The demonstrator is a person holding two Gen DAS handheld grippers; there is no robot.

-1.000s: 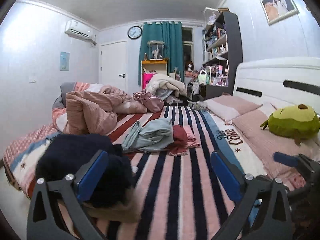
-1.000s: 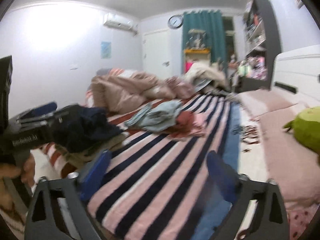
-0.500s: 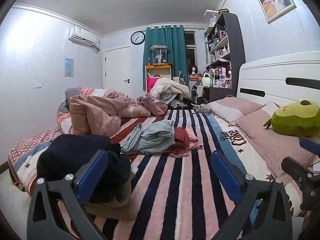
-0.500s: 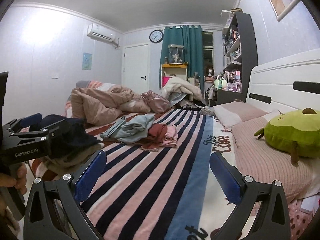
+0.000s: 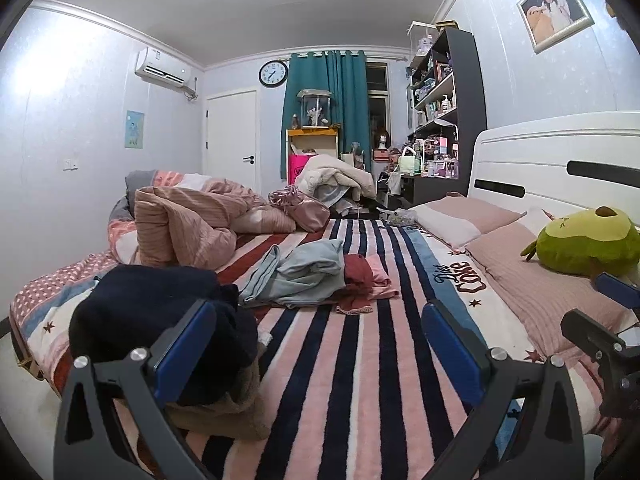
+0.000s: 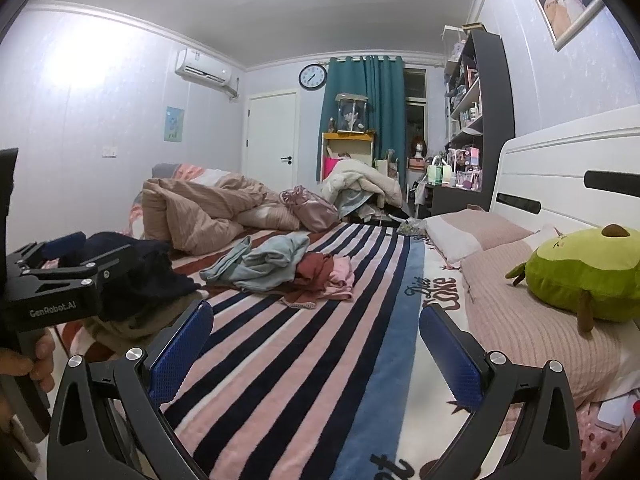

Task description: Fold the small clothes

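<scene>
Clearly, the small clothes we are meant to fold lie in a loose heap in the middle of the bed: a crumpled pale blue-grey garment (image 5: 298, 274), a dark red bunched piece (image 5: 358, 272) pressed against it, and a pink folded-looking piece (image 5: 380, 276) touching the red one. All three overlap, and that is our first worry: a pinch at the blue fabric may drag the red piece along, since we cannot tell where one ends and the next begins.

Our left tongs (image 5: 316, 344) stand spread wide and carry nothing, hovering above the plush bed cover with pink, navy and white stripes (image 5: 320, 380), well short of the heap. Our right tongs (image 6: 316, 344) are likewise parted and empty, also apart from the clothes. The deep pile of the cover could get nipped together with a thin hem if we come down too flat.

Near the left tongs sits a dark navy bulky garment (image 5: 152, 312) on a brownish folded cloth (image 5: 224, 416); a sweep from that side could topple it off the bed edge. Beyond the heap, the rumpled pink-beige ribbed duvet (image 5: 184, 228) crowds the spreading room, and the green avocado-shaped plush toy (image 5: 584, 240) rests on the pillows, well apart, and we judge it harmless.
</scene>
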